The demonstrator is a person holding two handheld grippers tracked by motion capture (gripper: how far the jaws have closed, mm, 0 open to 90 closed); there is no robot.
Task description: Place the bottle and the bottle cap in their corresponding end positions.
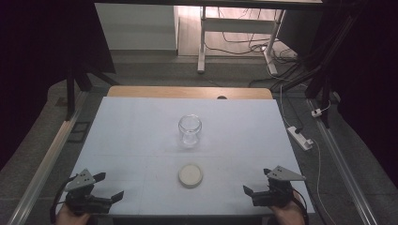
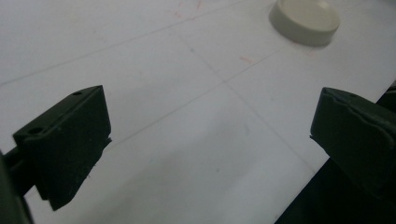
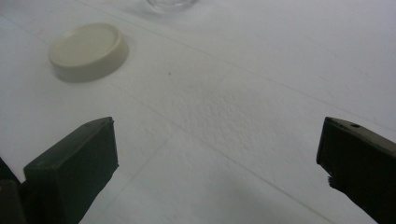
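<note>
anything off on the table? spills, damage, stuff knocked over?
Nothing stands out. The glass jar stands upright and looks empty at mid-table; its cream lid lies flat, apart from it on the near side. No spill shows on the white table cover. Left gripper and right gripper are open, holding nothing.

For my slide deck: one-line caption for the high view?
Open left gripper and right gripper flank a cream lid before an empty glass jar.

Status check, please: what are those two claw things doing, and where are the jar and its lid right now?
Left gripper and right gripper open, holding nothing, at the table's near edge. Lid flat between them, off the jar. Glass jar upright beyond it. Nothing in the way.
</note>
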